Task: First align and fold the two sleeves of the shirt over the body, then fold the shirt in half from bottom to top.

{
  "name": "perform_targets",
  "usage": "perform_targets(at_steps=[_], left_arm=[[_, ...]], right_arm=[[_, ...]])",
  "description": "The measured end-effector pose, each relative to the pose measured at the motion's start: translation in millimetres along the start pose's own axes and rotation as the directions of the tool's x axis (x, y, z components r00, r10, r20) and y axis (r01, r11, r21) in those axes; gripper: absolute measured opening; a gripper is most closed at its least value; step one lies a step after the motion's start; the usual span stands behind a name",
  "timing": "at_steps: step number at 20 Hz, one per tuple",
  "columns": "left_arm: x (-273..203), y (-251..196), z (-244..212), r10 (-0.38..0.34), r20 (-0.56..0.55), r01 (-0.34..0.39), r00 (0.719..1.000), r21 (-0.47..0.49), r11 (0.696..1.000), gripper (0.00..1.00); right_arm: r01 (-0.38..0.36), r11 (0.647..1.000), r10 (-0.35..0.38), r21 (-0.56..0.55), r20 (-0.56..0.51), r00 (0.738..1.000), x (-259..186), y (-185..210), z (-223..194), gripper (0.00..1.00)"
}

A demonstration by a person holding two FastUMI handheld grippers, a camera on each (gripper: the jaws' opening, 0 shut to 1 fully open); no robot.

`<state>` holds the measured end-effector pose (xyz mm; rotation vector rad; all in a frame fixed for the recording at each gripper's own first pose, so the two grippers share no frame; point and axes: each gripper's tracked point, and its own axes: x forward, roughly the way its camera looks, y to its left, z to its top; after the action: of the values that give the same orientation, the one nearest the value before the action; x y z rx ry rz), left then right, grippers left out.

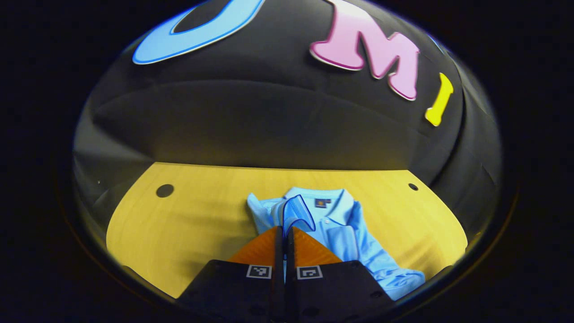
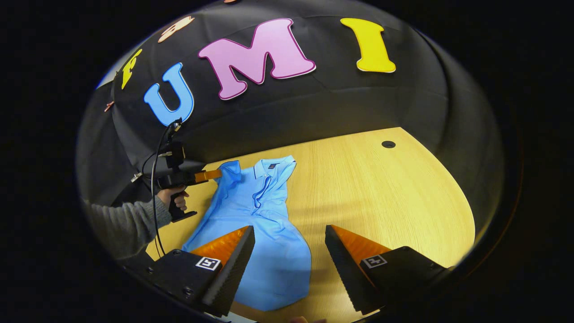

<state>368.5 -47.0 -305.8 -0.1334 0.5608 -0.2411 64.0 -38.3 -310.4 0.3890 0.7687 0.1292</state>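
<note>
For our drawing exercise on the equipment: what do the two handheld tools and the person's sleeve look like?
Each tool has two wedge-shaped fingers with ridged inner faces on black blocks, each block bearing a square black-and-white marker. The left tool has a black body with a pistol grip and black cables. The sleeve is grey knit.

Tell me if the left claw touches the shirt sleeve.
Touching: in the left gripper view the left claw is shut on the sleeve of the shirt.

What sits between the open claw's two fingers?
In the right gripper view, the right claw frames the blue shirt's hem and bare wooden table.
</note>
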Motion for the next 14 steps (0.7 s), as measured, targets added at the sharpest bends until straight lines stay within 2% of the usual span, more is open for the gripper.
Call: perform_targets(at_steps=[4, 9, 14], left_arm=[[4, -50, -18, -0.074, -0.037, 0.076, 0.997, 0.048, 0.996, 0.06], [9, -87, -47, -0.123, -0.100, 0.133, 0.987, 0.100, 0.986, 0.06], [19, -100, -79, -0.122, -0.184, 0.150, 0.975, 0.146, 0.978, 0.06]], right_arm=[[0.012, 1.000, -0.012, 0.010, 0.000, 1.000, -6, -8, -1, 0.98], [0.027, 0.999, -0.027, 0.022, -0.004, 1.000, -16, -17, -9, 0.98], [0.035, 0.999, -0.034, 0.038, -0.008, 0.999, -22, -22, -14, 0.98]])
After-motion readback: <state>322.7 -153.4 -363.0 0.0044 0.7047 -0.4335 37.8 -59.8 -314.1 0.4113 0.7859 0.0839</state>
